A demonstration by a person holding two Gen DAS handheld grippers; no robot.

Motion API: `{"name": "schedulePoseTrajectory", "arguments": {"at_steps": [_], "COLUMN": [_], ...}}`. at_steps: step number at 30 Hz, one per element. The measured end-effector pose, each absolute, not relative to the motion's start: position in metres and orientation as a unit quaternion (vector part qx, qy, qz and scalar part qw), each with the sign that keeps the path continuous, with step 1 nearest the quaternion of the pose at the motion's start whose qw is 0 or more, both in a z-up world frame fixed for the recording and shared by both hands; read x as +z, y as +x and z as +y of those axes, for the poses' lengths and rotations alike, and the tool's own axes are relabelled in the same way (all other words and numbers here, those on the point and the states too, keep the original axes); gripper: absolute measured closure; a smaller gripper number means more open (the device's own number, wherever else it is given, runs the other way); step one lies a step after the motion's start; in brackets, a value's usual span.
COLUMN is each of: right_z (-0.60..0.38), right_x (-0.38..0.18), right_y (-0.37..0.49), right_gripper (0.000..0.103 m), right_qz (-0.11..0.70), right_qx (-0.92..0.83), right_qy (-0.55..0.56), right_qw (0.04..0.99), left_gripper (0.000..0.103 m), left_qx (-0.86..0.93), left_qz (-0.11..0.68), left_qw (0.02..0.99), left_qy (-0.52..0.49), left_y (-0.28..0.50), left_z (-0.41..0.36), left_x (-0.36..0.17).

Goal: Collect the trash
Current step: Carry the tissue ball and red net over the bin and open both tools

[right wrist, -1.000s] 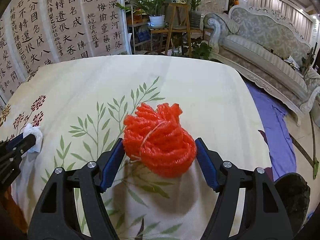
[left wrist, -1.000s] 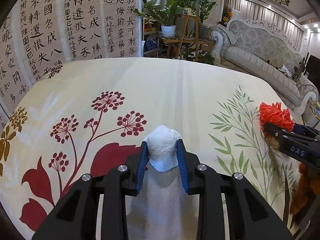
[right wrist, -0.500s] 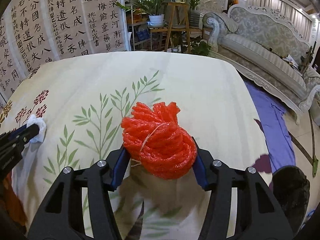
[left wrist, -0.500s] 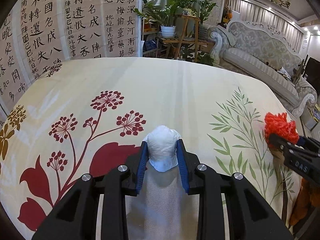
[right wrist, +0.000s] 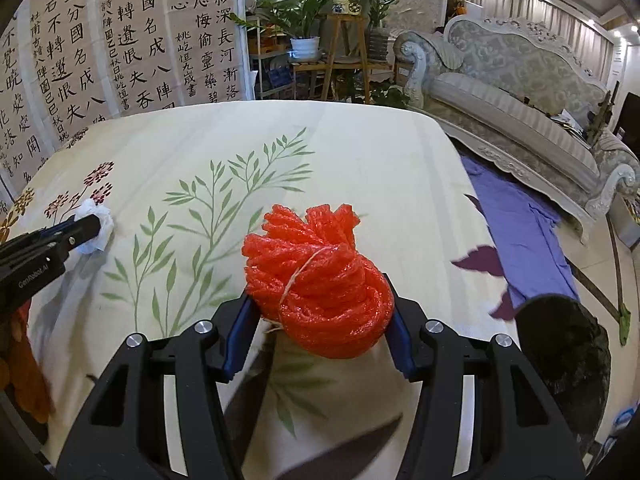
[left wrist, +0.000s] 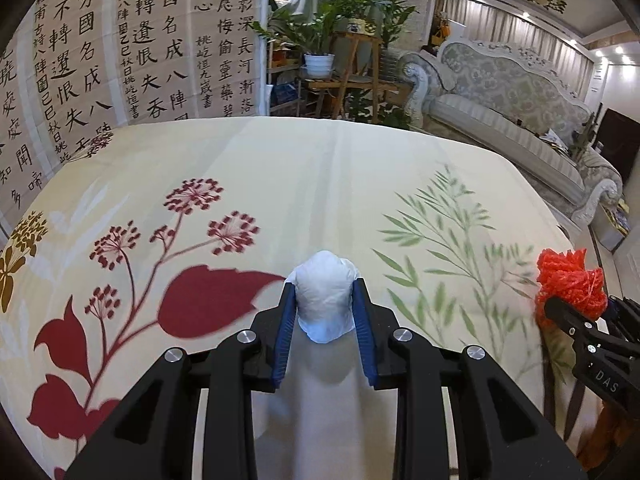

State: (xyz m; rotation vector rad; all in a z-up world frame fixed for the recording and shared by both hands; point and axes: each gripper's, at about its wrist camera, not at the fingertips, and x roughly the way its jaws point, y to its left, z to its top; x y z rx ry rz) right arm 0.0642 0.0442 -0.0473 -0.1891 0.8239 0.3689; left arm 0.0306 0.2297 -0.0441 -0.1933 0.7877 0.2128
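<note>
The left gripper [left wrist: 325,309] pinches a white paper wad [left wrist: 325,296], the right gripper [right wrist: 318,312] clamps a red net bundle [right wrist: 316,284], and only the right view shows a black bag [right wrist: 568,356].

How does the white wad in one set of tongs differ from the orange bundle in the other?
The white wad is smooth crumpled paper; the orange bundle is coiled foam netting tied with string. The white wad is smaller and fits between narrow-set pads; the orange bundle bulges past wider-set ones. Both are clamped and sit over the floral cloth.
</note>
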Motion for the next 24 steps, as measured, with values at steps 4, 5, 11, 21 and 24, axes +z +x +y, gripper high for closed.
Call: {"name": "schedulePoseTrajectory", "arguments": {"at_steps": [4, 5, 11, 21, 24], "right_z": [0.032, 0.027, 0.002, -0.055, -0.073], "right_x": [-0.044, -0.043, -0.038, -0.028, -0.027], "right_y": [0.052, 0.050, 0.032, 0.018, 0.017], "right_gripper": [0.048, 0.048, 0.048, 0.048, 0.048], "right_qz": [0.392, 0.391, 0.385, 0.371, 0.369], "right_qx": [0.171, 0.170, 0.158, 0.113, 0.094], "right_qy": [-0.089, -0.087, -0.075, -0.050, -0.044], "right_qw": [0.899, 0.900, 0.906, 0.920, 0.924], "left_gripper": [0.074, 0.074, 0.074, 0.074, 0.074], "left_qx": [0.091, 0.086, 0.064, 0.013, -0.007], "left_qz": [0.382, 0.382, 0.379, 0.365, 0.362], "left_qw": [0.915, 0.916, 0.920, 0.929, 0.931], "left_qy": [-0.090, -0.088, -0.082, -0.062, -0.057], "left_y": [0.024, 0.022, 0.015, 0.015, 0.017], "left_z": [0.215, 0.209, 0.184, 0.128, 0.106], "left_x": [-0.043, -0.043, -0.040, -0.030, -0.027]}}
